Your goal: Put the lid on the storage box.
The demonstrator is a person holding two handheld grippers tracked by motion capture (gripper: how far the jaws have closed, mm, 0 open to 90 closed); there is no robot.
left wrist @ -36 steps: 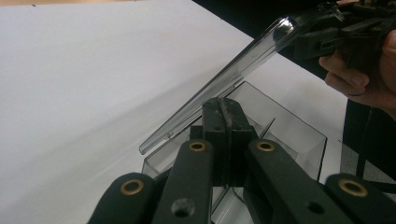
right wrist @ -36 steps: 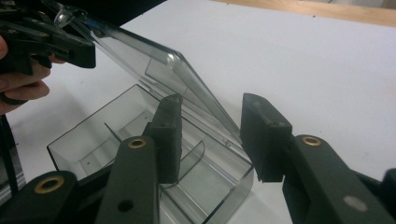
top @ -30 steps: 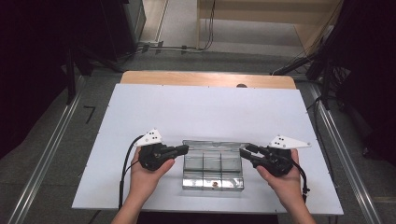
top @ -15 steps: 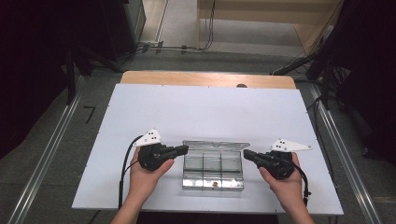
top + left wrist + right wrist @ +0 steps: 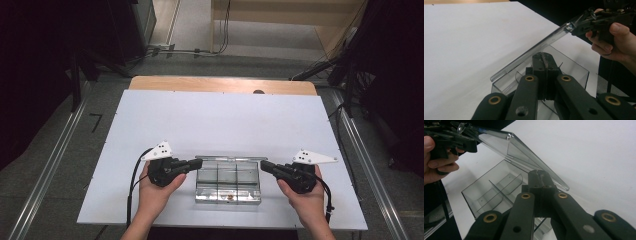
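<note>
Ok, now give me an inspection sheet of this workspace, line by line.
Surface: white table, flat.
Job's things: clear box with dividers, near the front edge; its hinged lid is raised at a slant.
Clutter: nothing seen.
Grippers: left tool shut on the lid's left end; right tool shut on its right end.
Cables: left cable loops off the front edge; right cable trails back beside the wrist.
Surroundings: wooden top beyond the far edge, grey floor around, dark at the sides.
</note>
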